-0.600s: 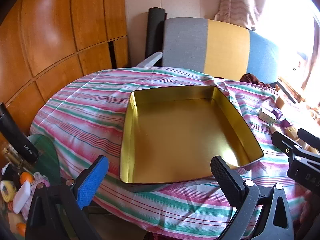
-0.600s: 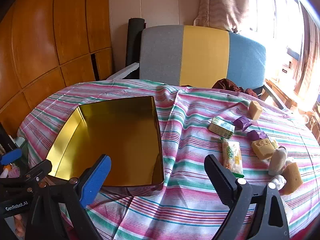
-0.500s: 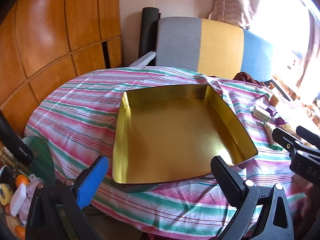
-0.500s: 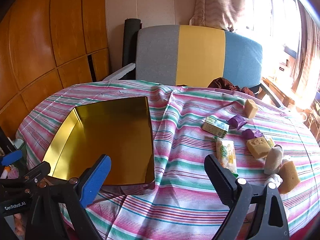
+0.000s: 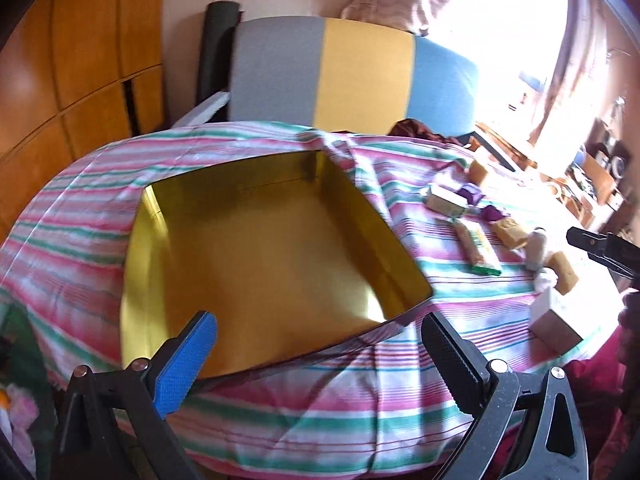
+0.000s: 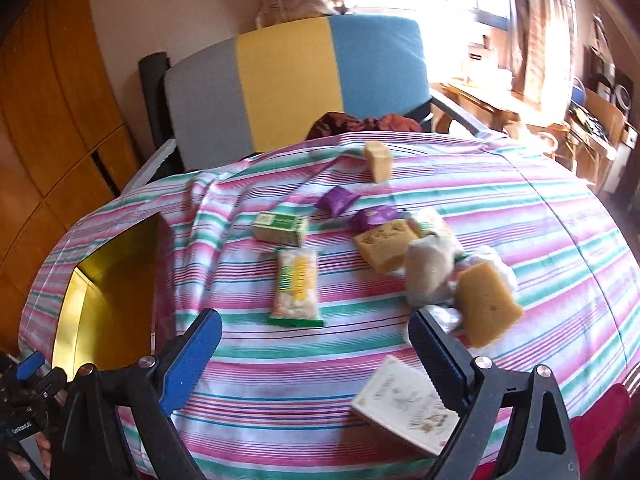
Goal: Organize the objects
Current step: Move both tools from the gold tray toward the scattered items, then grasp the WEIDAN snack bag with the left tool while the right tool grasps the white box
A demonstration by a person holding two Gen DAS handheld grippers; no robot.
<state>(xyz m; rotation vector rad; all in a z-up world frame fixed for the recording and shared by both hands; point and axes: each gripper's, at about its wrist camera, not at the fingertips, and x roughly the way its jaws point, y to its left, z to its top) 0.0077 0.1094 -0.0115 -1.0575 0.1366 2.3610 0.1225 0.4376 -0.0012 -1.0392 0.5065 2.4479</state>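
A shallow gold tin tray [image 5: 256, 272] [image 6: 108, 292] lies empty on the striped tablecloth [image 5: 80, 200] [image 6: 520, 208]. To its right lie snacks: a green-edged snack packet [image 6: 297, 287] [image 5: 478, 246], a small green box [image 6: 280, 229] [image 5: 446, 200], purple wrappers [image 6: 338, 201], sponge-like yellow blocks [image 6: 486, 302] [image 6: 378, 160], a white wrapped lump [image 6: 428, 274] and a white card box [image 6: 406, 406] [image 5: 554, 322]. My left gripper [image 5: 316, 340] hangs open over the tray's near edge. My right gripper [image 6: 314, 336] hangs open just before the snack packet, holding nothing.
A grey, yellow and blue chair [image 5: 360, 76] [image 6: 296, 76] stands behind the table. Wooden panels [image 5: 60, 60] line the left wall. A bright window and cluttered shelves [image 6: 592, 112] are at the right. Dark red cloth [image 6: 360, 122] lies on the chair seat.
Both grippers have swung to the right. The tray has slid leftward in each view, and the snacks now sit in the middle of the right wrist view. Both grippers stay open.
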